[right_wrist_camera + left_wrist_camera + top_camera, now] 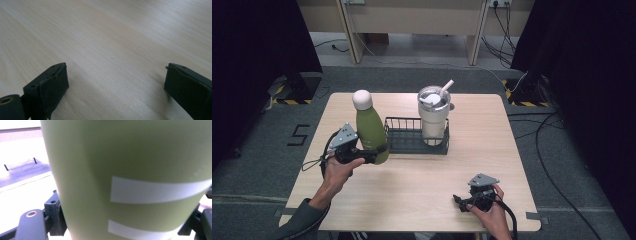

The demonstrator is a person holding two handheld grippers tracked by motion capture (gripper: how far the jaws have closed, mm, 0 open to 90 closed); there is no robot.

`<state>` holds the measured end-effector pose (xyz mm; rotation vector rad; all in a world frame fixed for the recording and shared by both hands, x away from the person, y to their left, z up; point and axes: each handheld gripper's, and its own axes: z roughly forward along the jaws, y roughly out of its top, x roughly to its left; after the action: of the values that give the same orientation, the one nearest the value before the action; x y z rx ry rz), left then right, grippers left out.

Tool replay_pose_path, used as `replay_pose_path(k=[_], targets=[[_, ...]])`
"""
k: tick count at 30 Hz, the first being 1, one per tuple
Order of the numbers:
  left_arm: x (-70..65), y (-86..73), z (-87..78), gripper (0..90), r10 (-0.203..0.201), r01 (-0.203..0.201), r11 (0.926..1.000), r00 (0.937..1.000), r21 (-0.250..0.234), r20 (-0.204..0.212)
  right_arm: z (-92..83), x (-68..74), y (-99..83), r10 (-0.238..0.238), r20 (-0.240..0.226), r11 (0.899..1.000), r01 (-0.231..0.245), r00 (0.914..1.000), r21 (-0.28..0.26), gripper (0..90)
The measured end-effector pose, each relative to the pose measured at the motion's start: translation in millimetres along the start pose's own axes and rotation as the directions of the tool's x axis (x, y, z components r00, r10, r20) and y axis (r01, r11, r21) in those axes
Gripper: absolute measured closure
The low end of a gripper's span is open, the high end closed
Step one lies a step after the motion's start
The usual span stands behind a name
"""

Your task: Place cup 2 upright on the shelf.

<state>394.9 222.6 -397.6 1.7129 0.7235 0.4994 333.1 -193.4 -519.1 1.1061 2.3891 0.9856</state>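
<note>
A green bottle [371,131] with a white cap stands upright just left of the black wire basket [407,144], its base lifted off the table. My left gripper [377,155] is shut on the bottle's lower body. In the left gripper view the green bottle [130,175] with two white stripes sits between the black jaws. A white tumbler [433,117] with a lid and straw stands in the basket's right end. My right gripper [460,202] rests near the table's front right edge. In the right gripper view that gripper [116,80] is open with nothing between its fingers [52,85].
The light wooden table [422,185] has bare surface between the two hands. The basket's left half has no object in it. Dark curtains hang at both sides, and cables run over the grey floor [557,150] right of the table.
</note>
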Motion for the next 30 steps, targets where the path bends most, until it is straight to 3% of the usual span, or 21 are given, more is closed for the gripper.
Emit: replay_pose_path(k=[13,30], targets=[[7.5,28.7,23.9,20.4,0.001,-0.001,0.9999,1.0,-0.012,0.009,0.1,-0.1,0.1,-0.002,0.0,1.0,0.002,1.0,-0.001,5.6],[18.3,47.0,59.4,20.4,0.008,-0.009,0.9998,0.9998,-0.02,-0.019,0.1,-0.1,0.1,-0.001,-0.001,1.0,0.001,1.0,0.0,5.6]])
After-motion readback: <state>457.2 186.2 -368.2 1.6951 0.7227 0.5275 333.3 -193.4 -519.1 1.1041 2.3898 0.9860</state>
